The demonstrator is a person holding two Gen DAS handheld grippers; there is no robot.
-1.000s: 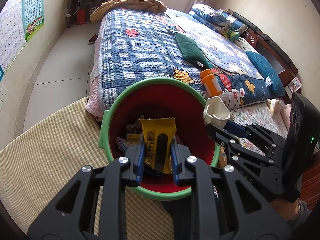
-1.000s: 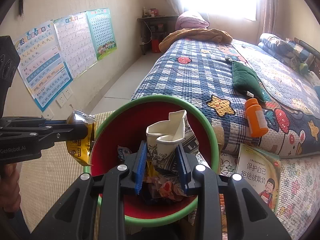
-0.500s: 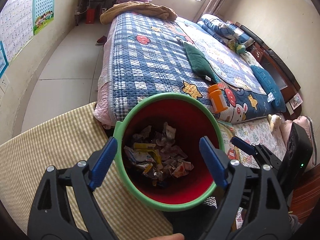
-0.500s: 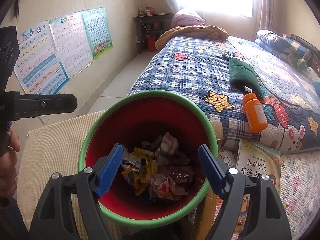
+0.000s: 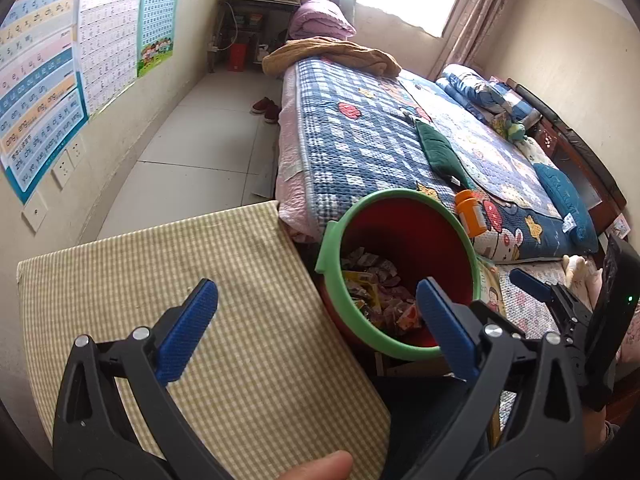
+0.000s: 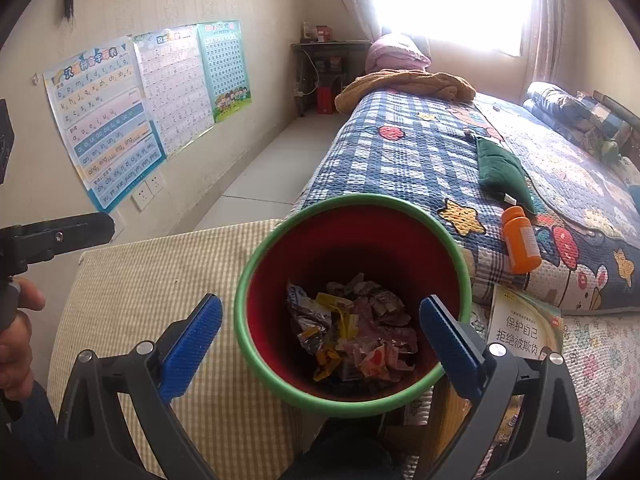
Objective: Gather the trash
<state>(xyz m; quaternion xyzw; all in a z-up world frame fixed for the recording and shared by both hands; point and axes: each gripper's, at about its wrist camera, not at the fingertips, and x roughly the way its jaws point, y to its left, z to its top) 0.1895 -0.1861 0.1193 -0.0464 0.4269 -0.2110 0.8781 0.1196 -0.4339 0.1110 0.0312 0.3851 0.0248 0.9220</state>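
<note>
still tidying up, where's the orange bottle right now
The orange bottle lies on its side on the patchwork quilt at the bed's near edge, right of the green-rimmed bin and just below the dark green cushion.

Left gripper and right gripper both stand with jaws spread wide, blue pads apart, holding nothing, side by side.
</note>
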